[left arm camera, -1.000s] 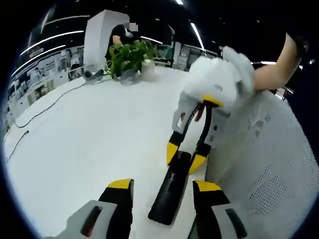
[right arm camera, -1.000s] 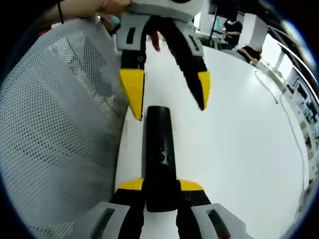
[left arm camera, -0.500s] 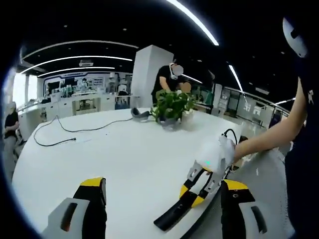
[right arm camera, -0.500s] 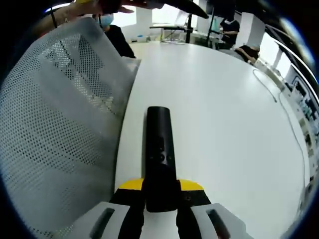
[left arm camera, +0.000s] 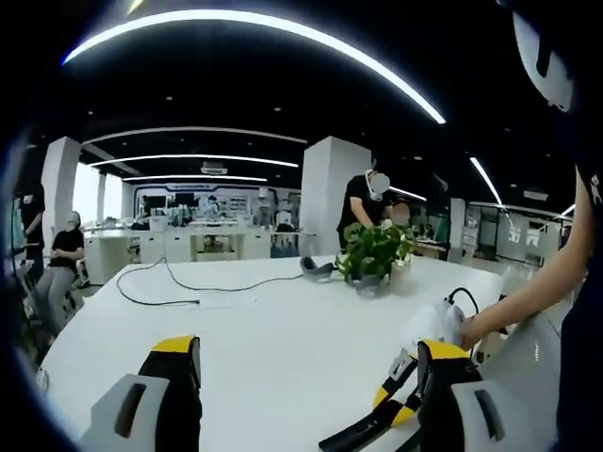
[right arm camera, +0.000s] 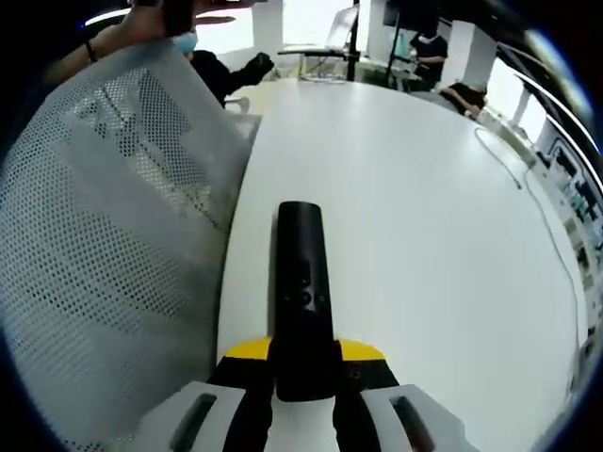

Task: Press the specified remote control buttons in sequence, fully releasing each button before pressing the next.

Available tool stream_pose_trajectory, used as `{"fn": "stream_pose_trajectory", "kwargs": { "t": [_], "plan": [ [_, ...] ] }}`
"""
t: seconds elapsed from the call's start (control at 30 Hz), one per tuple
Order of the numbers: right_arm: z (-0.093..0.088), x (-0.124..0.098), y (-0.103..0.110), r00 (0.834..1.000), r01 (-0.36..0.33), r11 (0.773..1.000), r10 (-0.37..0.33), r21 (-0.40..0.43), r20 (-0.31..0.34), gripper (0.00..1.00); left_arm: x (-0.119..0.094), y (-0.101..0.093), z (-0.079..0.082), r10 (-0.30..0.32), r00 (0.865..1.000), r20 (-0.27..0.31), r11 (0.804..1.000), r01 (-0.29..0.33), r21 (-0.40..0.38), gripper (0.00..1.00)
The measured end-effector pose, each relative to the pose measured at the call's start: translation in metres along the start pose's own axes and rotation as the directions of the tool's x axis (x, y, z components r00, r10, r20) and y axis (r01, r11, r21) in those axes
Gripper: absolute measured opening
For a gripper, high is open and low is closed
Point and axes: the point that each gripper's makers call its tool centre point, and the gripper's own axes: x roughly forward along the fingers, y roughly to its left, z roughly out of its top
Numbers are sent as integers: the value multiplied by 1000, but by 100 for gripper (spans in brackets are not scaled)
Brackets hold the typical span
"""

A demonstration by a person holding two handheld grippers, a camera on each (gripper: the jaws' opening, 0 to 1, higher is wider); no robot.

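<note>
A black remote control (right arm camera: 301,282) lies lengthwise on the white table (right arm camera: 424,235), its near end clamped between the yellow-tipped jaws of my right gripper (right arm camera: 303,350). In the left gripper view the same remote (left arm camera: 358,435) shows low at the right, with the right gripper (left arm camera: 398,407) shut on its far end and a person's hand behind it. My left gripper (left arm camera: 306,348) hangs above the table with its jaws wide apart and nothing between them, well back from the remote.
A white mesh chair back (right arm camera: 104,235) stands close along the table edge beside the remote. A potted plant (left arm camera: 372,254), a grey headset (left arm camera: 317,268) and a black cable (left arm camera: 188,287) lie farther across the table. People stand and sit in the room beyond.
My left gripper has pulled up and away from the remote, and its view now tilts toward the room. The right gripper keeps the remote held in the same place.
</note>
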Motion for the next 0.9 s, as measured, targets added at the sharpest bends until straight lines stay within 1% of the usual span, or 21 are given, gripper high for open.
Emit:
{"fn": "stream_pose_trajectory", "kwargs": {
  "t": [0.07,0.1,0.13,0.23,0.27,0.37,0.53,0.63,0.83,0.9],
  "plan": [
    [0,0,0,1000,-2,1000,2,27,-4,21,-2,2,0,1,1000,5,1000,-1,-11,100],
    [-1,0,-3,999,18,1000,-18,11,-28,21,-2,2,1,0,1000,13,1000,0,-25,100],
    [-4,-1,-4,998,26,999,-27,-23,-55,21,-2,2,2,-1,1000,17,1000,2,-27,100],
    [-4,0,-5,998,22,999,-24,-28,-60,21,-1,0,0,-2,1000,11,1000,2,1,100],
    [-4,0,-7,998,24,999,-26,-40,-63,21,0,-1,-1,-5,1000,6,1000,5,14,100],
    [-5,-2,-14,998,24,999,-26,-38,-62,21,0,-2,-1,-8,1000,1,1000,8,31,100],
    [-8,-5,-38,997,33,999,-35,-27,-69,21,0,-2,-1,-11,1000,4,1000,11,20,100],
    [-11,-7,-55,996,39,999,-40,-16,-76,21,0,-1,0,-10,1000,8,1000,10,18,100],
    [-17,-12,-85,995,48,999,-47,4,-86,21,0,-1,-1,-16,1000,3,1000,16,10,99],
    [-18,-13,-92,995,50,999,-49,10,-89,21,0,-1,-1,-16,1000,5,1000,16,8,99]
  ]
}}
